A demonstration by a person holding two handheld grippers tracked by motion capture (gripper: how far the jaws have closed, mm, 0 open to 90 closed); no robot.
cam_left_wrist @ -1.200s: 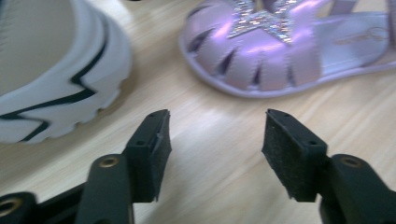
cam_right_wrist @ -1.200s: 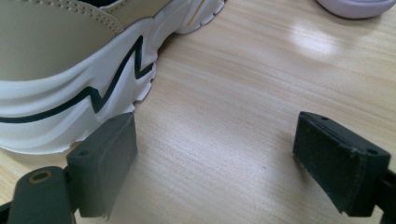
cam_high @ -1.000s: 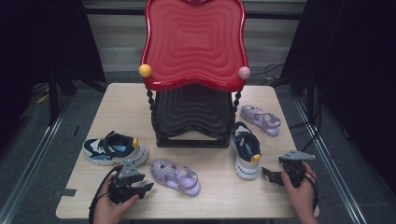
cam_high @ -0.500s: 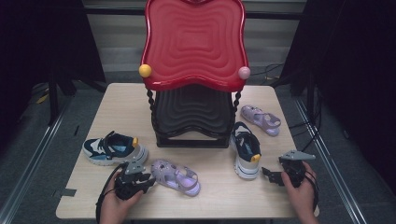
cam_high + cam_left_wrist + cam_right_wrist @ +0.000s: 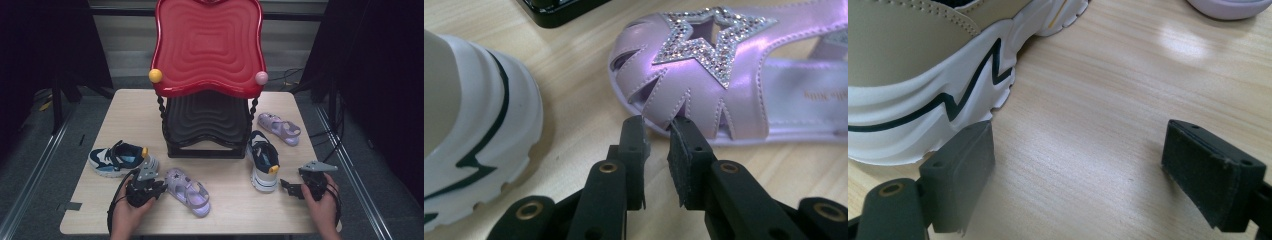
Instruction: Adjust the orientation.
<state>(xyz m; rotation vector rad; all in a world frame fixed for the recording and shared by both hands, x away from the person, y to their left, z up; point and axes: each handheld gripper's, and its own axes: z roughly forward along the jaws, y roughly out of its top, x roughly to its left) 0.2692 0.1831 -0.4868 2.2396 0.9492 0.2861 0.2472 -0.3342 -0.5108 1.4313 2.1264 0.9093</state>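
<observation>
Left tool [image 5: 656, 131] jaws narrowing to slim gap at toe edge of shiny lilac star-studded sandal [image 5: 744, 85] lying just ahead on desk [image 5: 225, 200]; grip not yet made, lifting remaining. Right tool [image 5: 1078, 170] spread wide, waiting beside white-soled sneaker [image 5: 923, 75].

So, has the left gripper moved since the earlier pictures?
Yes. The left gripper has shifted right, toward the near purple sandal, judged against the fixed table edge. Its jaws have just been closing at the sandal's toe edge.
</observation>
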